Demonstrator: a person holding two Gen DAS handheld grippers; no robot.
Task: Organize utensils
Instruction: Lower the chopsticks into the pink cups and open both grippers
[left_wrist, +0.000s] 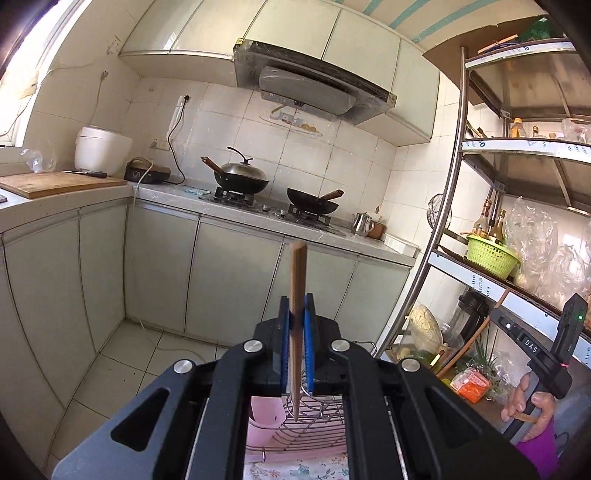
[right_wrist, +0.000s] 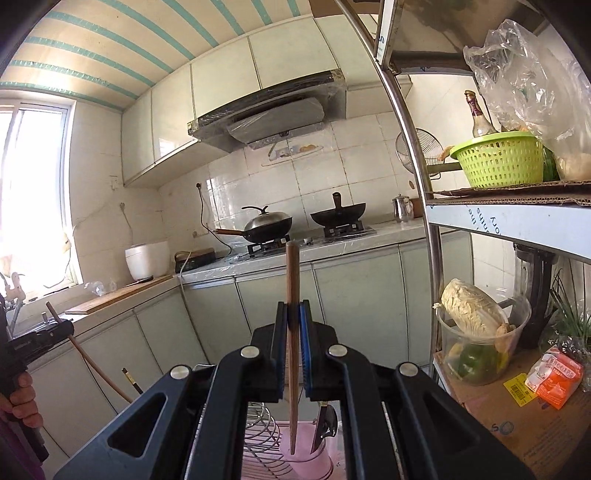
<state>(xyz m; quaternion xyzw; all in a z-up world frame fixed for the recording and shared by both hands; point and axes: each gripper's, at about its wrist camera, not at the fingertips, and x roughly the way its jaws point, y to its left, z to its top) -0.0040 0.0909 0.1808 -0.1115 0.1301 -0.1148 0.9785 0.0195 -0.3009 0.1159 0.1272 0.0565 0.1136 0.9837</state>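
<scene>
Wooden chopstick (left_wrist: 296, 295) stands upright, pinched between the left gripper (left_wrist: 297, 314) pads, above a wire rack (left_wrist: 306, 424). Right gripper (right_wrist: 294, 317) likewise clamps a darker chopstick (right_wrist: 293, 306), its tip over the pink holder (right_wrist: 306, 454) below.

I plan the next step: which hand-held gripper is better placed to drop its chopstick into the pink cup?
Right, probably: its chopstick hangs over the pink cup; the left chopstick hangs beside it, over the wire rack.

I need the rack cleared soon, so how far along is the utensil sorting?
Done: a dark-handled utensil already stands in the pink holder. In hand: the left gripper and right gripper each clamp one wooden chopstick, both raised above the wire rack. Left: setting both chopsticks into the holder.
</scene>
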